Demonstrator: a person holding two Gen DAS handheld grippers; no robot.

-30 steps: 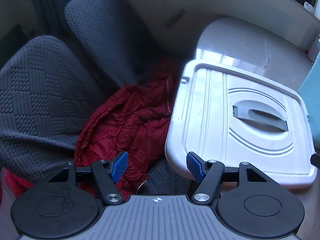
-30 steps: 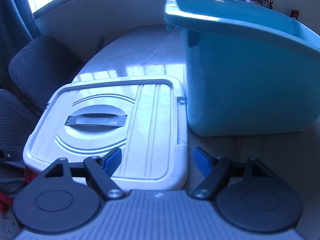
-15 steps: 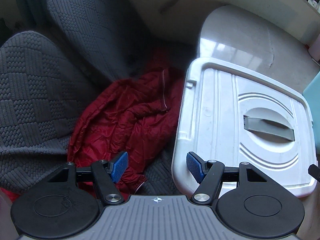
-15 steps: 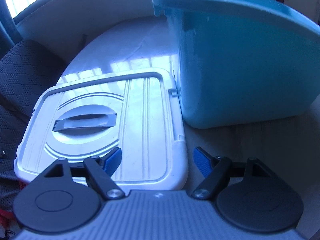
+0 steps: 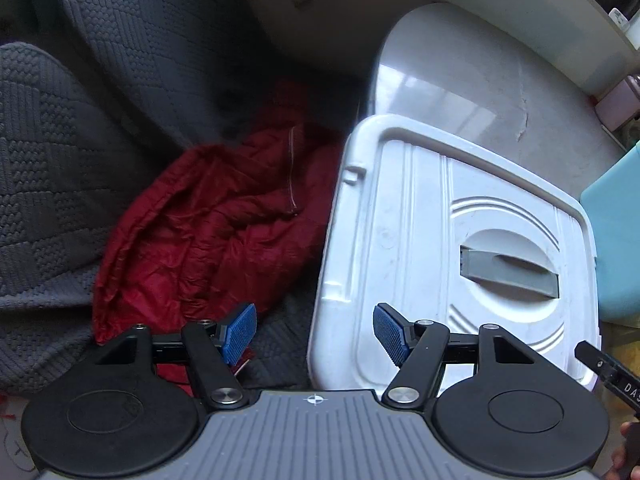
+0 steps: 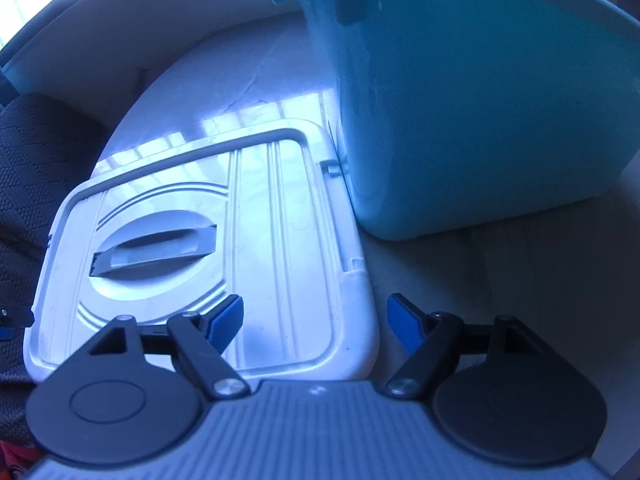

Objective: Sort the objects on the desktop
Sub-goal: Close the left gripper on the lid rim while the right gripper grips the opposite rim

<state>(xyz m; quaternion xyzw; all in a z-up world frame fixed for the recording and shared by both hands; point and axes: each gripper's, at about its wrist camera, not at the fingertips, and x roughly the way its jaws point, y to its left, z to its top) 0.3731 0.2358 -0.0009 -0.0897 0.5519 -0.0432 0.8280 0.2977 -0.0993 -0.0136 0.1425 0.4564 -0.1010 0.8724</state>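
A white plastic lid with a grey handle lies flat on the table; it also shows in the right wrist view. My left gripper is open, its jaws on either side of the lid's near left corner. My right gripper is open, its jaws on either side of the lid's near right corner. A teal plastic bin stands right beside the lid's right edge; its edge shows in the left wrist view.
A red jacket lies on dark grey quilted seats left of the table. The pale tabletop runs back to a window sill. Small items stand at the far right.
Both grippers have moved in closer to the lid's near corners. The right wrist view has tilted and come nearer the teal bin. Both grippers stay open.
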